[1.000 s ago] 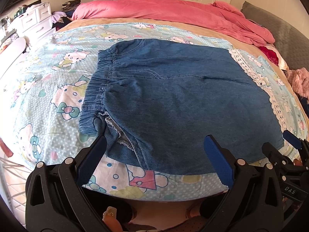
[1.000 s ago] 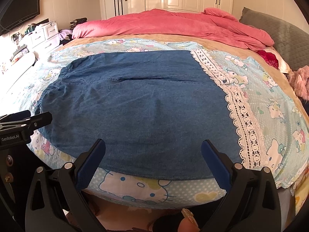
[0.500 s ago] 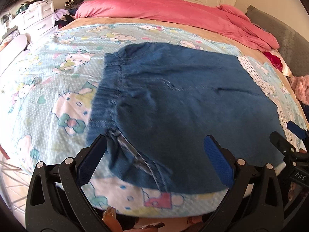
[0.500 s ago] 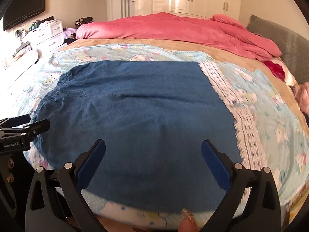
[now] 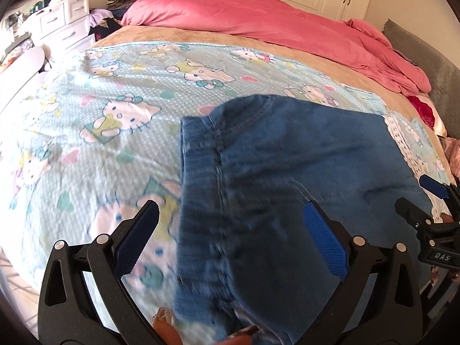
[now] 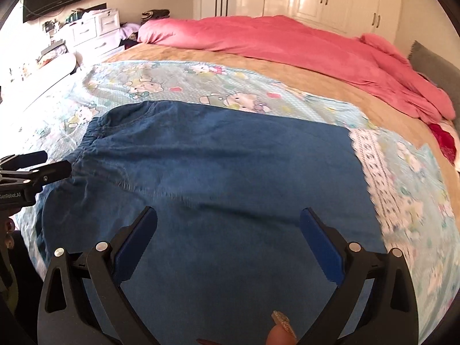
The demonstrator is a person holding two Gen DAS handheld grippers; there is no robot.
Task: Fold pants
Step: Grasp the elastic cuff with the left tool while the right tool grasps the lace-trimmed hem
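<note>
Across the left wrist view, the pants (image 5: 287, 189) are seen lying on the bed's cartoon-print sheet (image 5: 95, 132), and the elastic waistband (image 5: 198, 161), which sat up and to the left of the frame a second ago, is now framed directly between the jaws of the left gripper (image 5: 230, 238). Those jaws are held wide apart, with nothing clamped. The denim is blurred near the lower edge (whether a fingertip touches it cannot be told). The closer framing is judged to mean that the waistband is being approached for a grasp.

Over in the right wrist view, the pants (image 6: 218, 178) fill more of the frame than before, and the lace trim (image 6: 371, 172) has been pushed towards the right edge. The right gripper (image 6: 228, 241) is held above the leg end, its jaws spread and empty. No fold is yet seen in the cloth, so the task is judged to be at its start.
</note>
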